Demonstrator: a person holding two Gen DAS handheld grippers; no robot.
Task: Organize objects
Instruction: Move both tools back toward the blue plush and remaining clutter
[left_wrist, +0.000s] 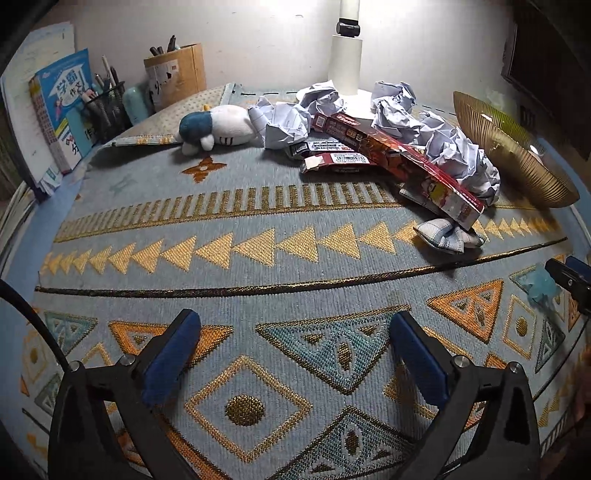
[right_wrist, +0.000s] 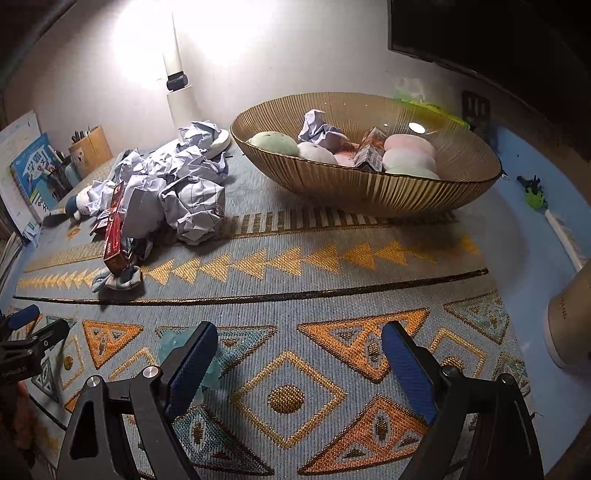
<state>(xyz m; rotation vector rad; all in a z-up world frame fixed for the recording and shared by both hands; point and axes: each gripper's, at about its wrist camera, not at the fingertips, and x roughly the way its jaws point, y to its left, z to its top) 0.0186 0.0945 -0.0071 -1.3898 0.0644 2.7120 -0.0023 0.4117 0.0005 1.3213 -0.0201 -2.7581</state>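
Clutter covers the far middle of a patterned table mat (left_wrist: 258, 280) as a sorting job stands partly done. Both tongs hover empty over the mat's near edge: the left gripper (left_wrist: 295, 354) with its blue pads spread wide and nothing between them, the right gripper (right_wrist: 299, 363) likewise agape.

A ribbed gold bowl (right_wrist: 369, 188) at the far right of the mat already holds several pastel plush balls (right_wrist: 406, 155), one crumpled paper (right_wrist: 319, 129) and a small carton (right_wrist: 369, 149), apparently the sorted share.

Left to clear, by the look of it: a heap of crumpled paper (left_wrist: 454, 147) around a white lamp base (left_wrist: 345, 74), long red boxes (left_wrist: 406, 162) lying across flattened packets, a white-and-blue plush toy (left_wrist: 218, 125) toward the far left, and a small checked cloth bundle (left_wrist: 447, 236) nearest the grippers. A pale blue scrap (right_wrist: 173, 343) lies just beside the right gripper's left finger. Books (left_wrist: 62, 107) and pen holders (left_wrist: 107, 107) stand along the far left edge.
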